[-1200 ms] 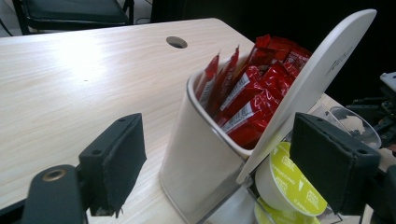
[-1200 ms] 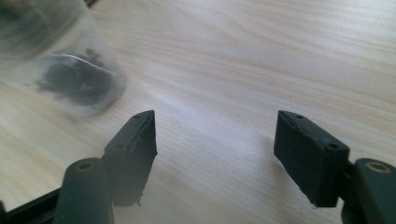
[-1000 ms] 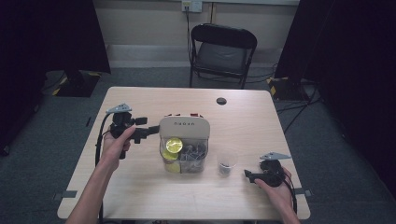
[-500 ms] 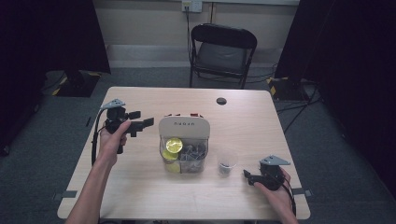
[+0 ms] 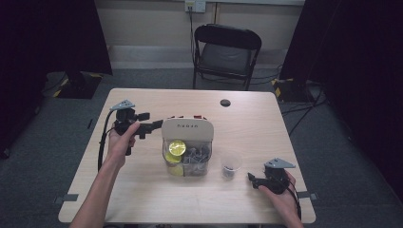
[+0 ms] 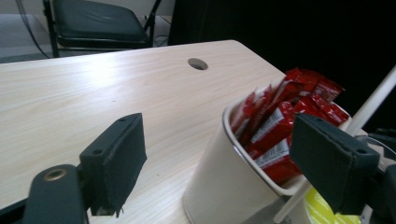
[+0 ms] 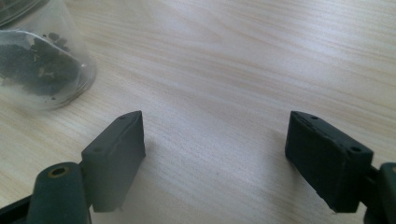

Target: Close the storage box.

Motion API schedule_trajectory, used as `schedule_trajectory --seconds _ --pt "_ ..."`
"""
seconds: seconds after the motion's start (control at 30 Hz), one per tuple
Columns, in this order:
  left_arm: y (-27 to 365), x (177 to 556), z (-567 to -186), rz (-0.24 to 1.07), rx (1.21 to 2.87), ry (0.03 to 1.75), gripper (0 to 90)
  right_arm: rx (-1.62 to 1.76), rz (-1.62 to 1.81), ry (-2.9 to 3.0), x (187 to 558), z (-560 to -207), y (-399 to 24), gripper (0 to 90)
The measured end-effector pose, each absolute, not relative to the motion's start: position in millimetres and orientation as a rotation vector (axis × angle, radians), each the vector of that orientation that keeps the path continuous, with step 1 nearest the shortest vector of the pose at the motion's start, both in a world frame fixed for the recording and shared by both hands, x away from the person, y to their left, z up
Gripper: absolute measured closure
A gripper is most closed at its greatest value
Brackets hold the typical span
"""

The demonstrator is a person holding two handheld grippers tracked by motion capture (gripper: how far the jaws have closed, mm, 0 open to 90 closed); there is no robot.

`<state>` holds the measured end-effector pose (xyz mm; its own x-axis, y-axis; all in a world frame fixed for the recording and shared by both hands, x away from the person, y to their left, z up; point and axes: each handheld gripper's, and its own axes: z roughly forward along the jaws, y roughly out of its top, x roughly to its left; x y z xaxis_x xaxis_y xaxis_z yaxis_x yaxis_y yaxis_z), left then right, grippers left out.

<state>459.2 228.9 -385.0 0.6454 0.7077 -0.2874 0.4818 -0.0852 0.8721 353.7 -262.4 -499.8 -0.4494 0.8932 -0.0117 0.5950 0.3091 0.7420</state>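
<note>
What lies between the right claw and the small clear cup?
Only bare tabletop: in the right gripper view the open right claw faces wood, the clear cup off to its left.

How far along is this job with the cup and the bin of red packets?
Done, it seems: the clear cup already holds something dark. In hand: nothing yet. The left tongs are open at the white bin of red packets, and the right tongs sit open near the cup. Left: probably picking up a packet, though that is a guess.
</note>
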Motion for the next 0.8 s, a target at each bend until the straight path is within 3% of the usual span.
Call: schedule_trajectory --seconds 0.8 --pt "225.1 451.4 -379.8 0.190 1.737 0.924 23.5 1.322 0.950 2.158 353.7 -499.8 -262.5 19.6"
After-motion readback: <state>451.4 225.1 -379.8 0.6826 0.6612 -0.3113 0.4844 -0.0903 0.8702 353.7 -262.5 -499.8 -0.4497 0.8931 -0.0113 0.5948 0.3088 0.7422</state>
